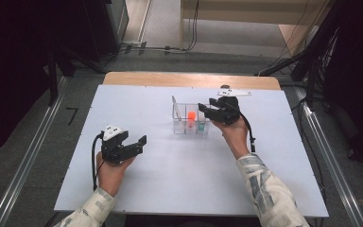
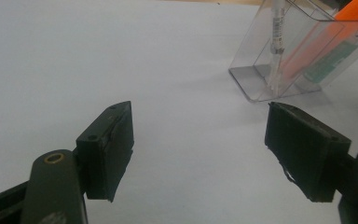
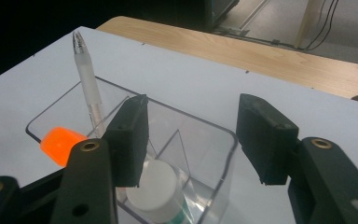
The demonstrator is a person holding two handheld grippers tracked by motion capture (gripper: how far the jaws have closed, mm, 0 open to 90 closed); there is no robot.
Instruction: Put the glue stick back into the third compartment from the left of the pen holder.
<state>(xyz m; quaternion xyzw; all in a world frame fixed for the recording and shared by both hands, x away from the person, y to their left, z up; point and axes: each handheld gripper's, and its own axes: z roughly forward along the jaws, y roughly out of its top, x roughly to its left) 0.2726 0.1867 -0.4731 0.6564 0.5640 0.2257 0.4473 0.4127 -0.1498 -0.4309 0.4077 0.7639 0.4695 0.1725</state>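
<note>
L gripper (image 1: pixel 139 142) is sitting near the table's (image 1: pixel 123 104) front-left w/ jaws standing wide, nothing btwn them. Farther back, R gripper (image 1: pixel 205 109) is hovering over the clear holder (image 1: pixel 176 124), jaws partly apart, gripping nothing. In the holder: white-capped tube (image 3: pixel 151 184) right below the jaws, orange marker (image 3: pixel 58 144), clear pen (image 3: pixel 87 77) leaning.

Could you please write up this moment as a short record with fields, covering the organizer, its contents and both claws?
surface: white table
organizer: clear plastic box with compartments, upright on the table
contents: white pen upright; orange marker leaning; white-capped green tube
right claw: open, above the organizer's rim over the white-capped tube, nothing between the jaws
left claw: open, empty, low over bare table, apart from the organizer
hands: one on each claw, patterned sleeves
</note>
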